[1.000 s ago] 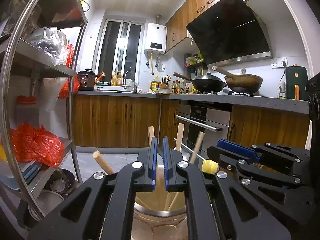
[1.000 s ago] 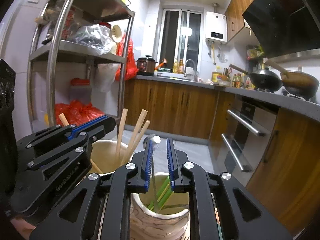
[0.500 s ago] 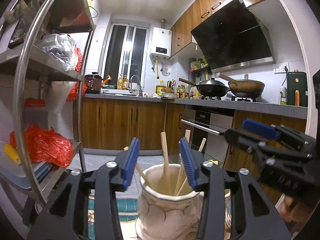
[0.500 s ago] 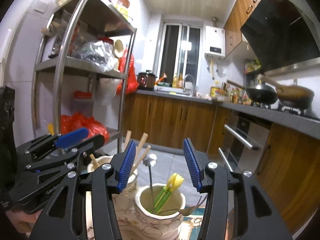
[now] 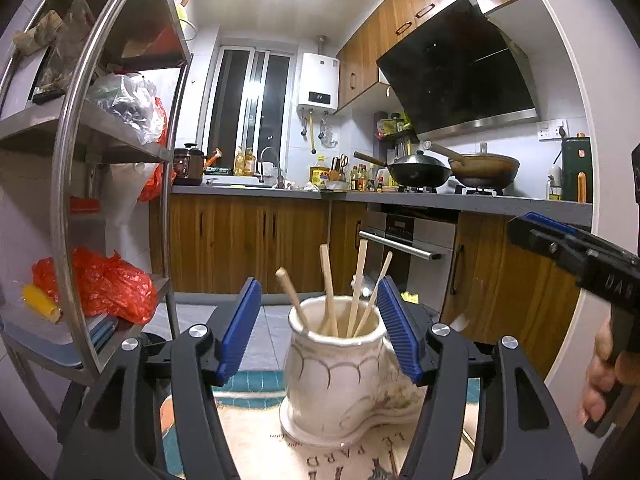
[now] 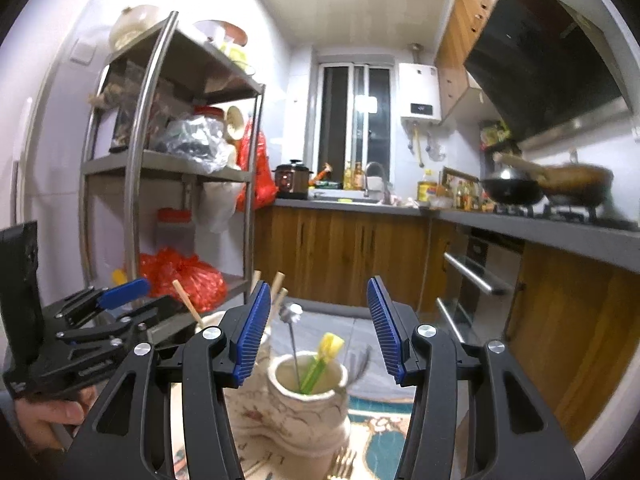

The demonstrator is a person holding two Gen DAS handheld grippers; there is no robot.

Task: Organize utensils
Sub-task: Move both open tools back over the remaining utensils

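- The utensil holder (image 5: 336, 376) is glazed ceramic, cream and glossy, with fine crackle-like lines.
- The chopsticks (image 5: 327, 286) standing in it are pale, matt wood.
- The left gripper (image 5: 318, 328) has matt black plastic arms, ribbed blue pads (image 5: 240, 330) and shiny metal screw heads.
- The shelf rack (image 5: 72, 184) is brushed, reflective steel tubing.
- The red bags (image 5: 100, 284) are thin, crinkled, glossy plastic.
- The cabinets (image 5: 240, 244) show brown wood grain.
- The mat (image 5: 256, 432) looks like printed cloth.
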